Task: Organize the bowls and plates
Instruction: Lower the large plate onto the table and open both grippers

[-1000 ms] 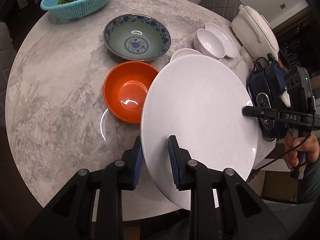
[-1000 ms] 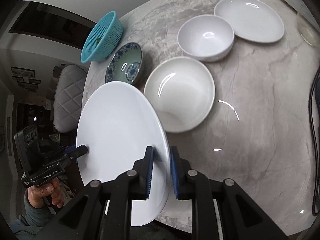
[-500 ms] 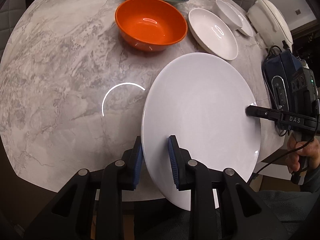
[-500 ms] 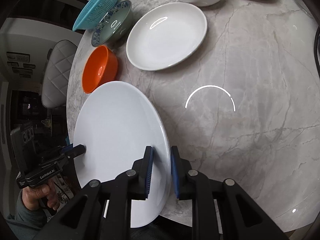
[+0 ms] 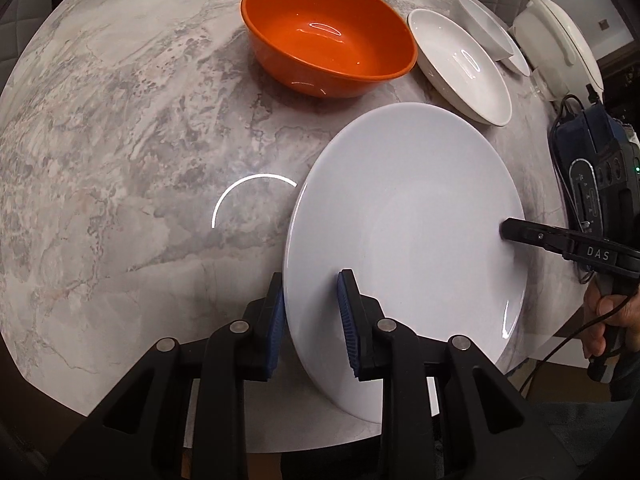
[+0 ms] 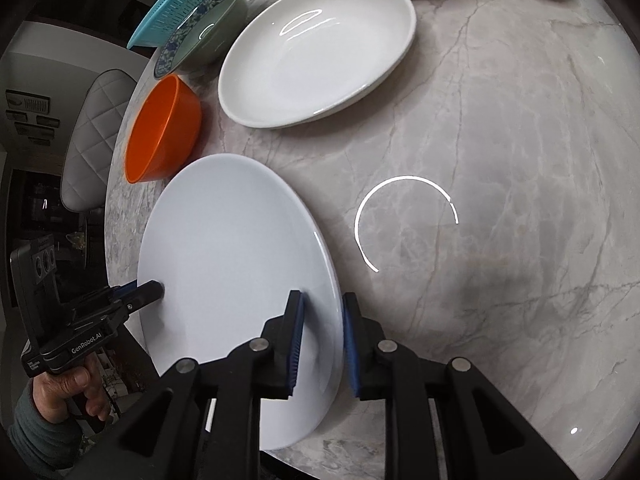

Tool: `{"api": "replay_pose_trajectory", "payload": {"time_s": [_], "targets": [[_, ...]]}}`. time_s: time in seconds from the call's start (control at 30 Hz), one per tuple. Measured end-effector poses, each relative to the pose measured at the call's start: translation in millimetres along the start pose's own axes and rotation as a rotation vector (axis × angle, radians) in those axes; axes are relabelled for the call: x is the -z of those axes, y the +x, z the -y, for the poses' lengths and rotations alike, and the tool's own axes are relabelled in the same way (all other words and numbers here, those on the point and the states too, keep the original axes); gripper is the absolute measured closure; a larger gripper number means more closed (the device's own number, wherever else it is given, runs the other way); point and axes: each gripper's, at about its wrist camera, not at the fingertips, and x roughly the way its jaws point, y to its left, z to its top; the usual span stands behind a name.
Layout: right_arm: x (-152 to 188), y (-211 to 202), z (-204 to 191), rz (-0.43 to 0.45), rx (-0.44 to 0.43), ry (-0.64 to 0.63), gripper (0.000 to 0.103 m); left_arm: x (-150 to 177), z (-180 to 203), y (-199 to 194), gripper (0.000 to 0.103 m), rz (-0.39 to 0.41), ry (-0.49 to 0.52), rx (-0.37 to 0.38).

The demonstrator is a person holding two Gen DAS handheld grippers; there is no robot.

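A large flat white plate [image 5: 412, 232] is held by both grippers at opposite rims, close over the marble table [image 5: 120, 160] near its front edge. My left gripper [image 5: 312, 304] is shut on its near rim; the plate also shows in the right wrist view [image 6: 232, 264], where my right gripper [image 6: 322, 328] is shut on its rim. An orange bowl [image 5: 328, 36] sits just beyond the plate. A white deep plate [image 5: 460, 64] lies to the orange bowl's right and shows in the right wrist view [image 6: 320, 52].
A blue-patterned bowl [image 6: 200, 28] and a teal colander [image 6: 176, 0] stand behind the orange bowl [image 6: 164, 128]. A small white bowl [image 5: 488, 28] and a white lidded pot [image 5: 560, 44] are at the far right. A dark device with cables [image 5: 592, 172] sits at the right table edge.
Both grippers have carried the plate down and toward the table's near edge. The bowls now appear farther up in both views.
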Motion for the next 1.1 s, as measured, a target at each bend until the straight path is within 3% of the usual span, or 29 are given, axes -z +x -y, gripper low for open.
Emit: {"api": "replay_pose_trajectory", "payload": {"time_s": [0.23,0.27,0.3,0.37,0.5,0.57,0.73,0.9,1.03,1.1], "targets": [[0,-1,-10,0.037,0.032,-0.072,0.078,-4,12,5,0.075,0.071,0.050,-0.040],[1,-1,-12,0.040,0.039,-0.081,0.073,-3,12,0,0.073,0.086,0.046,-0.045],[2,-3,-13,0.048,0.043,-0.083,0.063,-3,11,-5,0.069,0.104,0.040,-0.048],[4,-10,-12,0.083,0.037,-0.074,0.048,-5,8,-18,0.044,0.148,0.010,-0.051],[12,-35,-7,0.175,0.011,-0.027,0.031,-10,6,-48,0.027,0.262,-0.004,0.002],[20,-50,0,0.225,-0.019,0.016,0.023,-16,11,-61,0.002,0.305,0.023,0.023],[44,-71,12,0.300,-0.147,0.166,0.009,-19,16,-96,0.000,0.441,0.044,0.069],[64,-79,1,0.357,-0.225,0.237,0.000,-30,25,-116,0.000,0.488,0.058,0.079],[65,-96,-11,0.412,-0.214,0.187,0.000,-52,30,-123,0.000,0.482,0.060,0.085],[54,-102,-17,0.410,-0.160,0.151,0.000,-78,39,-129,0.000,0.485,0.092,0.073]]}}
